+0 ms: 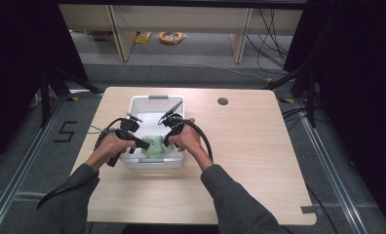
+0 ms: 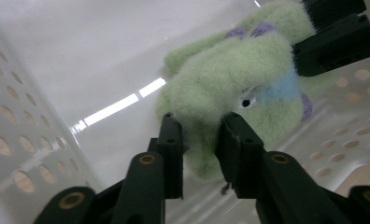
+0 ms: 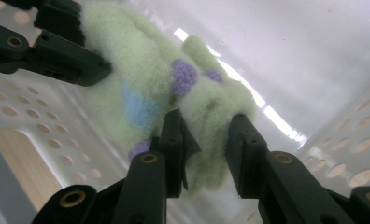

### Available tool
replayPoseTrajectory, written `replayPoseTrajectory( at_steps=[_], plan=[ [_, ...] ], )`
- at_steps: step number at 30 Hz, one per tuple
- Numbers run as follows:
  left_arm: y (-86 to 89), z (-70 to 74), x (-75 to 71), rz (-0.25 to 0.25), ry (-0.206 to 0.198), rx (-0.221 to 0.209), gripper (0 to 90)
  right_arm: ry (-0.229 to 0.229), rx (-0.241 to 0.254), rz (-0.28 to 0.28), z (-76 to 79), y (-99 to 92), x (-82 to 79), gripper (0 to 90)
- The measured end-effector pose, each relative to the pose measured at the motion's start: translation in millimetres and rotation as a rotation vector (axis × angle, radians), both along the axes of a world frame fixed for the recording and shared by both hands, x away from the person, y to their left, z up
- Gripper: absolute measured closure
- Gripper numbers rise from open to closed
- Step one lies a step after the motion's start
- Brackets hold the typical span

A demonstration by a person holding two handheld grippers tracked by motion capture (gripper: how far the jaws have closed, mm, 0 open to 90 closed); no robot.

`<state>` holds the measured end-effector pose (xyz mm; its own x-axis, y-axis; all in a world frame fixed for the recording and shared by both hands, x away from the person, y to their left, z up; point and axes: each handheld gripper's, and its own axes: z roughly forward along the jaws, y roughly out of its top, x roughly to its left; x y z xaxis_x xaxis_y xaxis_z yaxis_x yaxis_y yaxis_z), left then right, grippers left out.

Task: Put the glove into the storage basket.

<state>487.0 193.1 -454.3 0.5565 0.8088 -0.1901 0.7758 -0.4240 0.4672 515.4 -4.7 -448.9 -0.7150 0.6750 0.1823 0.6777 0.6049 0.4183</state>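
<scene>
Scene: I work over a white perforated basket (image 1: pixel 157 103) on the desk (image 1: pixel 249 146).
Object: a green plush toy (image 1: pixel 153 145) with purple spots and a blue patch sits inside the basket, at its near end, between my two tools.
Left tongs (image 2: pixel 199 135): jaws closed on a fuzzy limb of the toy; pads press into the pile.
Right tongs (image 3: pixel 206 133): jaws pinching another limb on the opposite side; fabric bulges between them.
Step in hand, my reading: holding the toy from both sides in the basket.
How to do it well: I should keep both grips even, raise both hands together, stay clear of the basket walls.
Risk: soft pile may slip from a shallow pinch.
</scene>
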Motion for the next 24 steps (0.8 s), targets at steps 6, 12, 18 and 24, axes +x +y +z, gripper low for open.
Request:
replayPoseTrajectory(
  at_steps=[6, 12, 18, 24],
  plan=[
    [2.3, 8.3, -3.1, 0.032, -0.051, 0.011, 56.1, 0.005, -0.022, -0.006, 1.7, 1.9, -0.5, 68.2],
    [3.8, 17.2, -8.3, 0.043, -0.081, -0.016, 50.3, -0.003, -0.022, -0.016, 3.0, 1.3, -0.3, 63.0],
    [3.5, 19.0, -13.9, 0.049, -0.095, -0.023, 43.6, -0.028, 0.003, -0.032, 9.8, -4.1, 0.6, 56.1],
    [3.3, 25.7, -19.2, 0.05, -0.111, -0.04, 40.6, -0.058, 0.038, -0.029, 20.3, -12.5, 1.6, 52.5]
  ],
)
